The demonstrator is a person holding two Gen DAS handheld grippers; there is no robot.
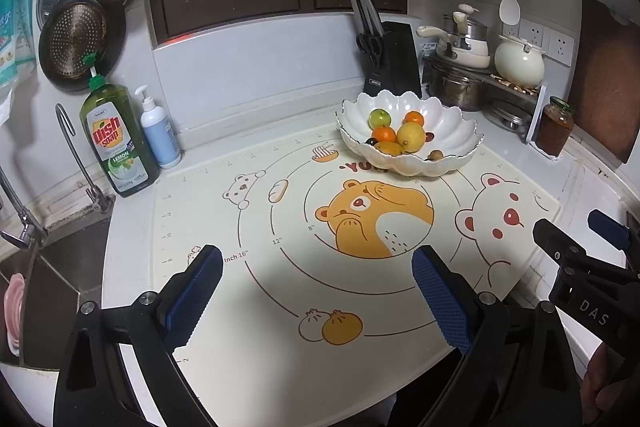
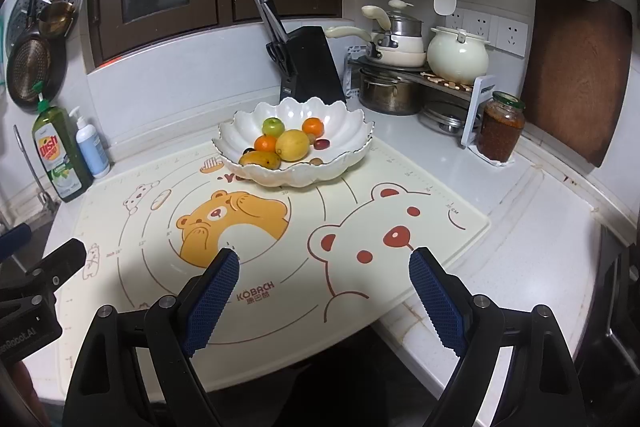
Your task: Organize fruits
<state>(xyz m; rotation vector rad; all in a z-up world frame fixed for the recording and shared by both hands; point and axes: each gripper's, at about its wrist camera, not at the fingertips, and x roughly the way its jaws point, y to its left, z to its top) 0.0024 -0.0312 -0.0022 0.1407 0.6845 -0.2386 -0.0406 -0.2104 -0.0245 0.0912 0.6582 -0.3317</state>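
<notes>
A white scalloped bowl (image 1: 452, 131) (image 2: 344, 131) stands at the far edge of the bear-print mat (image 1: 280, 287) (image 2: 360, 299). It holds a lemon (image 1: 411, 135) (image 2: 293, 144), a green apple (image 1: 379, 117) (image 2: 273, 126), two oranges (image 1: 385, 134) (image 2: 265, 143), a mango (image 1: 389, 148) (image 2: 259, 159) and small dark fruits. My left gripper (image 1: 318, 259) is open and empty above the near mat. My right gripper (image 2: 324, 263) is open and empty, also short of the bowl; it shows in the left wrist view (image 1: 576, 227).
A dish soap bottle (image 1: 116, 139) and a pump bottle (image 1: 160, 135) stand by the sink (image 1: 48, 267) at left. A knife block (image 1: 394, 59), a pot rack (image 2: 420, 75), a jar (image 2: 500, 131) and a wooden board (image 2: 576, 67) stand behind and right of the bowl.
</notes>
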